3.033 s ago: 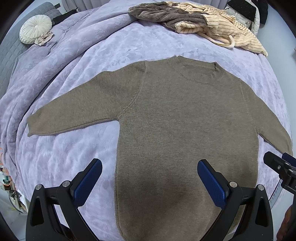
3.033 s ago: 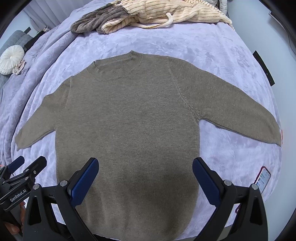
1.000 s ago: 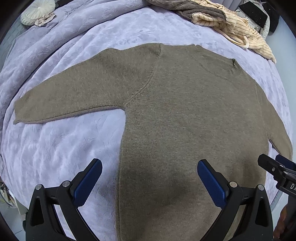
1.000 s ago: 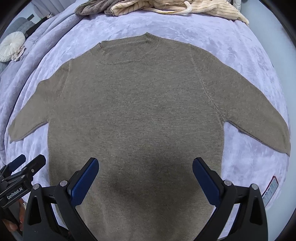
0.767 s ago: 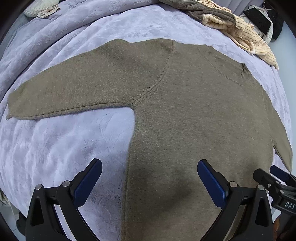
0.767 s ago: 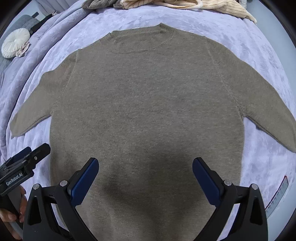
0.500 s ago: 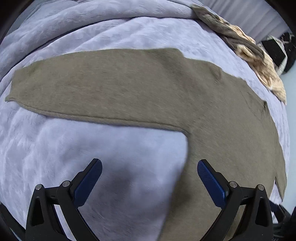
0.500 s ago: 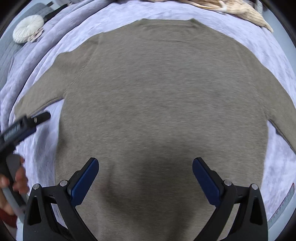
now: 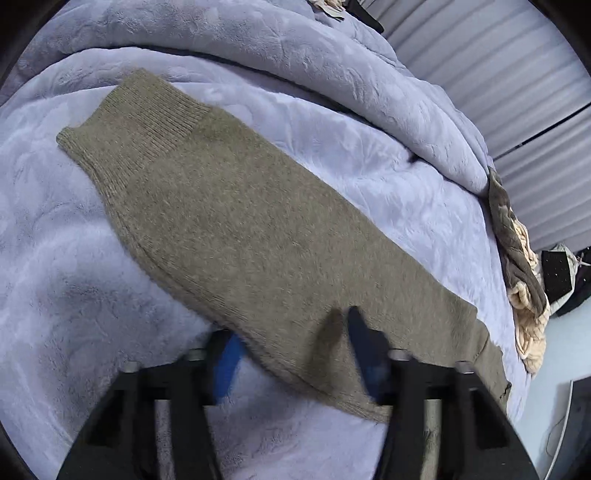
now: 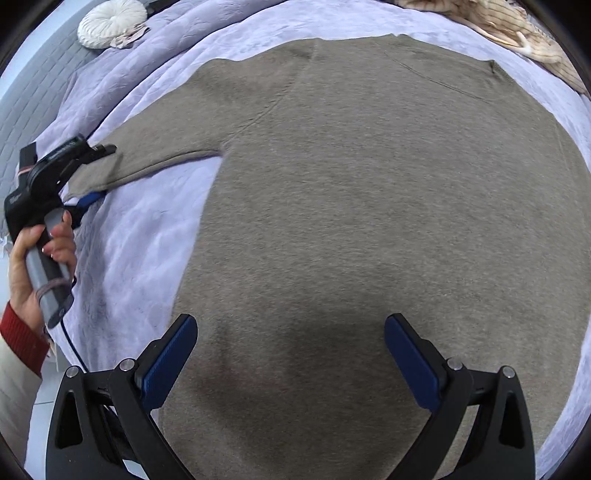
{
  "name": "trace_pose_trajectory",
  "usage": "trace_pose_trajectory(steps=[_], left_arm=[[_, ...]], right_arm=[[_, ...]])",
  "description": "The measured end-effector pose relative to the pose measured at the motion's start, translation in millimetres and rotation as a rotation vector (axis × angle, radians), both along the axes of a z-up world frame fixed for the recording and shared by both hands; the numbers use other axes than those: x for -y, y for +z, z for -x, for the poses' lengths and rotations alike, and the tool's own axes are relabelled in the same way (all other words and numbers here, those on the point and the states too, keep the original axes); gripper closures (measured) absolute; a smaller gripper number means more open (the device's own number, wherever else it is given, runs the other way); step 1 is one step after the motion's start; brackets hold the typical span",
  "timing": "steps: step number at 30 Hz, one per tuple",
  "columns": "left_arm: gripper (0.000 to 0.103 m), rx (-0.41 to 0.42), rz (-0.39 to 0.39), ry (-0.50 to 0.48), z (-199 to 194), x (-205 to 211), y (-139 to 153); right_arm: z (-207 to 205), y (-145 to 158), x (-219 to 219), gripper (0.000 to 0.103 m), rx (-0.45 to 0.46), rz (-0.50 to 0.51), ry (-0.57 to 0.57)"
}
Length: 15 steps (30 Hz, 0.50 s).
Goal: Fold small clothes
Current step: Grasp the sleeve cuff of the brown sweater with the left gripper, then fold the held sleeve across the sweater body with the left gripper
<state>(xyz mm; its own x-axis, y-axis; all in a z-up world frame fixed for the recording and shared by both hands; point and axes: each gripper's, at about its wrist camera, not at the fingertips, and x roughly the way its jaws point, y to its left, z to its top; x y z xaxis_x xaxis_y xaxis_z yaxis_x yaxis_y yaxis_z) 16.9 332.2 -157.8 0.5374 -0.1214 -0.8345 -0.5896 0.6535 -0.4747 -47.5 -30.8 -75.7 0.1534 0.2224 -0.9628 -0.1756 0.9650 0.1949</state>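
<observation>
An olive-brown knit sweater (image 10: pixel 369 206) lies flat, front up, on a lavender blanket (image 10: pixel 147 236). Its left sleeve (image 9: pixel 229 229) runs across the left wrist view, ribbed cuff at the upper left. My left gripper (image 9: pixel 291 354) straddles this sleeve, one blue pad on each side of it, jaws partly closed and blurred. In the right wrist view the left gripper (image 10: pixel 94 173) sits at the sleeve's cuff end, held by a hand. My right gripper (image 10: pixel 290 354) is open and empty above the sweater's lower body.
A heap of cream and grey-brown clothes (image 9: pixel 517 273) lies at the bed's far side, also in the right wrist view (image 10: pixel 517 26). A round white cushion (image 10: pixel 110 22) sits at the back left. The blanket is bunched in a ridge (image 9: pixel 332 74) behind the sleeve.
My left gripper has swung left and down onto the left sleeve, and its jaws have narrowed around it. My right gripper has moved closer over the sweater's body and stays open.
</observation>
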Motion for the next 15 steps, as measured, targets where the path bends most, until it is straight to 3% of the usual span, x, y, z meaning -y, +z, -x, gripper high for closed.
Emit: trace_pose_trajectory(steps=[1, 3, 6, 10, 13, 15], left_arm=[[0.092, 0.039, 0.030, -0.010, 0.0, -3.5, -0.6], [0.092, 0.107, 0.026, -0.003, -0.5, -3.9, 9.2], [0.092, 0.161, -0.128, -0.076, -3.1, 17.3, 44.0], [0.092, 0.272, -0.259, -0.233, -20.2, 71.6, 95.5], [0.092, 0.347, -0.303, -0.355, -37.0, 124.9, 126.2], [0.092, 0.381, -0.292, -0.449, -49.7, 168.6, 137.2]], right_arm=[[-0.1, 1.3, -1.1, 0.002, 0.002, -0.004, 0.005], [0.2, 3.9, -3.0, 0.002, 0.014, -0.010, 0.009], [6.6, 12.2, 6.1, 0.002, 0.038, -0.023, 0.003], [6.8, 22.1, 19.4, 0.002, 0.067, -0.049, -0.020], [4.5, 28.2, 36.0, 0.002, 0.082, -0.063, -0.057], [3.5, 32.5, 53.0, 0.002, 0.096, -0.068, -0.095]])
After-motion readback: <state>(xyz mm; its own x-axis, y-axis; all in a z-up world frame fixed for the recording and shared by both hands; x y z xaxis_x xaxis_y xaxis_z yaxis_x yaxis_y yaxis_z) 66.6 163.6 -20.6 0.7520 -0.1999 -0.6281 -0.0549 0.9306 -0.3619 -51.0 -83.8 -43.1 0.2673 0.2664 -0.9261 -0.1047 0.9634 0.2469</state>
